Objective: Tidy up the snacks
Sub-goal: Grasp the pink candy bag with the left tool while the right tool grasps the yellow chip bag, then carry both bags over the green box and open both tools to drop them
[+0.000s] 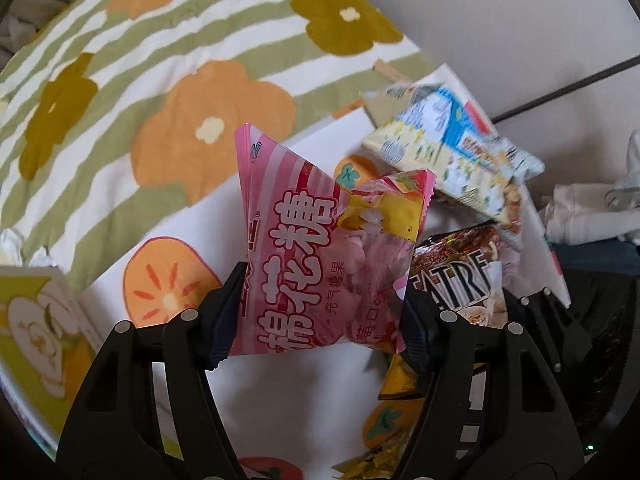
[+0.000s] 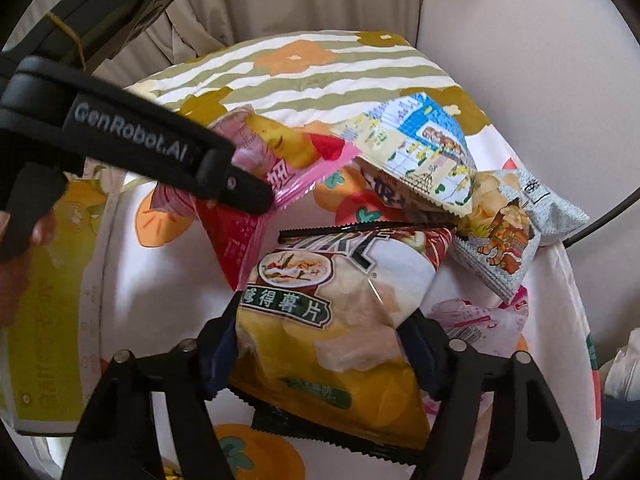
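A pink marshmallow bag stands upright in my left gripper, whose pads press its two sides. The right wrist view shows that gripper from the side, at the upper left, with the pink bag in it. My right gripper is shut on a brown and yellow potato chip bag, which is squeezed between the pads. That chip bag also shows just right of the pink bag in the left wrist view.
A blue and yellow snack bag and a grey chip bag lie on the white persimmon-print cloth, with a pale pink packet beside them. A striped flower quilt lies behind. A yellow-green box stands at the left.
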The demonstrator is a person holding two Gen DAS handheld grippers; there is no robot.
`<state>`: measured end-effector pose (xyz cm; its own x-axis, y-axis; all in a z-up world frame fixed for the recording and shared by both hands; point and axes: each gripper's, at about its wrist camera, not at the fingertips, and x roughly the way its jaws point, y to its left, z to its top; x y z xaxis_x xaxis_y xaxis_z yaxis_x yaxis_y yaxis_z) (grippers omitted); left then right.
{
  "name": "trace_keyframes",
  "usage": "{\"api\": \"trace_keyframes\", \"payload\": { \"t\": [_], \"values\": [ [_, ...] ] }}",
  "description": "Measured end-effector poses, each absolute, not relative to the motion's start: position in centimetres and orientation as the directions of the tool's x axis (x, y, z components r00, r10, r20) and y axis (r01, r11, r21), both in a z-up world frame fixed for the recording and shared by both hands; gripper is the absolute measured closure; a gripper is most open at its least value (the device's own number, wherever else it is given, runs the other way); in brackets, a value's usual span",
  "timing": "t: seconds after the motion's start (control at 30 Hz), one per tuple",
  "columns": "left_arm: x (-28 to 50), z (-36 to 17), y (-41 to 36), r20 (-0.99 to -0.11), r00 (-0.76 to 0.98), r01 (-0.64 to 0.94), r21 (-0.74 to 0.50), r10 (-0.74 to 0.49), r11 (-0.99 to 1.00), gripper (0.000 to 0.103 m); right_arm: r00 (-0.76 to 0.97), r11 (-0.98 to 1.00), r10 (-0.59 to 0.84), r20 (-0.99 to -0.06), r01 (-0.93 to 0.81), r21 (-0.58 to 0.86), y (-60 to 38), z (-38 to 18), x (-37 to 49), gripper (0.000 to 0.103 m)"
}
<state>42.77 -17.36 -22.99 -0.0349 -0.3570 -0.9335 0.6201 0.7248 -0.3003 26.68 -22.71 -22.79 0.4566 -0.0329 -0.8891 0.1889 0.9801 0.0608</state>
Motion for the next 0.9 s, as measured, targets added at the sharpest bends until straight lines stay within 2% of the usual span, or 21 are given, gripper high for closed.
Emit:
{"api": "trace_keyframes", "payload": {
  "t": [0.47,0.67,0.9],
  "values": [
    [38.7,-11.0,-7.6,-0.829,0.192,0.554,-0.35,-0.525,0.755,0.038,0.6,0.992,-0.035,-0.799,0.117,0.045,-19.3,-13.9,23.2,0.039],
    [36.2,-6.9,0.5,-0.79,0.308,0.475,-0.355,-0.53,0.805,0.038,0.654,0.995,0.048,-0.755,0.034,0.093,-15.4,-9.9,22.0,0.039],
    [33.1,-5.9,10.0,-0.782,0.417,0.336,-0.34,-0.463,0.878,0.038,0.672,0.987,0.163,-0.722,-0.101,0.128,-10.1,-6.9,21.5,0.039]
  ]
}}
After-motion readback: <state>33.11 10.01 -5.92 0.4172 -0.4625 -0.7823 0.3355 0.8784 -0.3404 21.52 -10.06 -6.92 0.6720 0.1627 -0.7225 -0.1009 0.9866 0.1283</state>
